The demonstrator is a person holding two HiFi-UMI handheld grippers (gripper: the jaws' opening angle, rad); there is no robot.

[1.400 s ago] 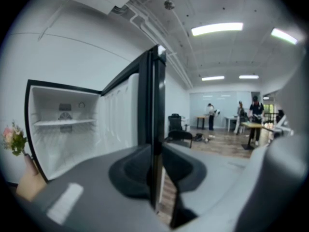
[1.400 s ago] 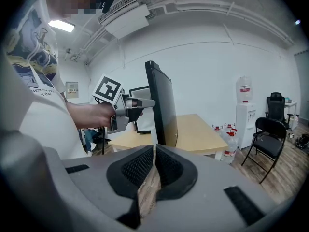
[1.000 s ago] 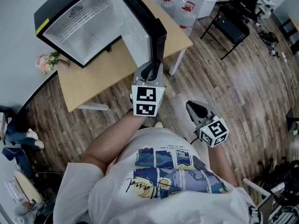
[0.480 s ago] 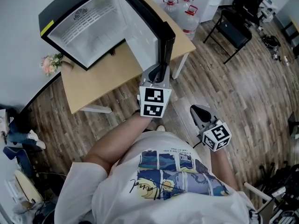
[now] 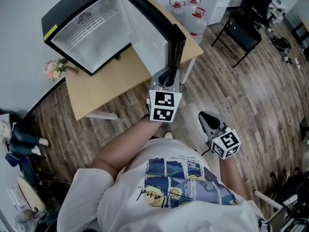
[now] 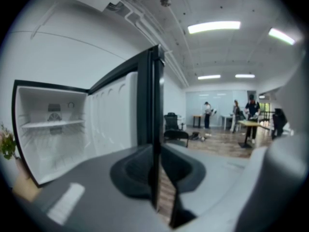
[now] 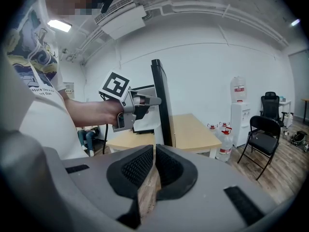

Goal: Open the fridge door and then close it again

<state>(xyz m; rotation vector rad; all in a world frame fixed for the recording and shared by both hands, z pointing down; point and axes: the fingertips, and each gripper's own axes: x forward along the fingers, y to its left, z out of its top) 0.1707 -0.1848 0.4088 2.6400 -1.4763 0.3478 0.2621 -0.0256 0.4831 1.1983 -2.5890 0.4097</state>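
Wooden table (image 5: pixel 110 82), fridge door (image 5: pixel 152 40) open, edge upright

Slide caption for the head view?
Left gripper, jaws just closing, grips the open fridge door; right gripper hangs idle.

White T-shirt (image 5: pixel 111 202), blue print (image 5: pixel 178 174); left hand-held gripper (image 5: pixel 169 74), right hand-held gripper (image 5: pixel 204 117) grey.

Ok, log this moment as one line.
fridge door: open | left gripper: clamping door edge, jaws just been closing | right gripper: shut, empty
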